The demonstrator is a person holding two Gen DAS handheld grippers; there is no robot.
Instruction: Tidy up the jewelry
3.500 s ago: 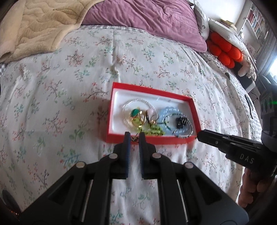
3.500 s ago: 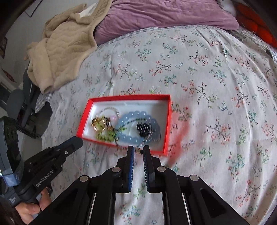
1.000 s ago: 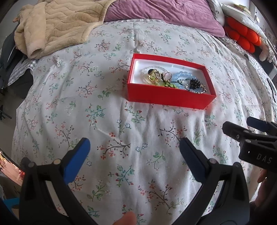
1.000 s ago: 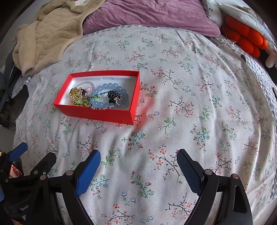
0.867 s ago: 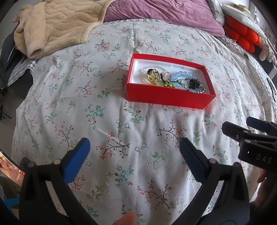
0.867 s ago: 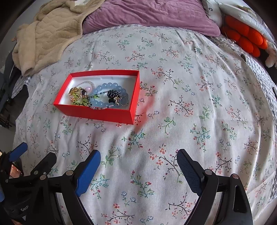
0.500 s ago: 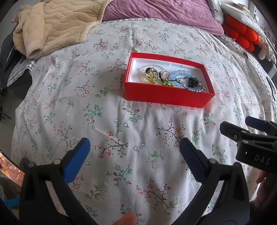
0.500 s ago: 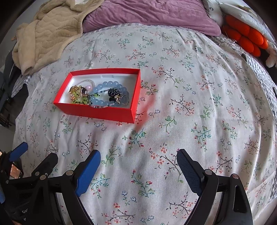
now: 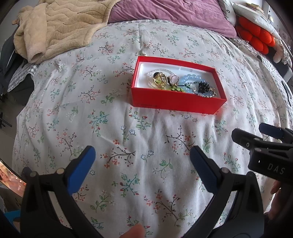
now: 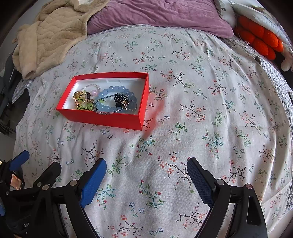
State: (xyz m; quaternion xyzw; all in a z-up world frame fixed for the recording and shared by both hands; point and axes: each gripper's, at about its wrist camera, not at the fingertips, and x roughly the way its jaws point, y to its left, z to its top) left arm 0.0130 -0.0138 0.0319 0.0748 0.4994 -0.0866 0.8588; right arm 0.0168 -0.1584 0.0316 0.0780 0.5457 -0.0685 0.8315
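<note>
Red and open-topped, the jewelry box lay on the floral bedspread in our left wrist view, holding a blue bead bracelet; our left gripper hung well short of it, jaws wide apart and empty. From the right wrist view, the box sat up-left of our right gripper, whose jaws also stood wide apart and empty.

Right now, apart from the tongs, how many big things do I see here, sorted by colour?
Red box: 1
Beige blanket: 1
Purple pillow: 1
Orange plush cushion: 1
Total: 4
The jewelry inside the box is too tangled to count.
</note>
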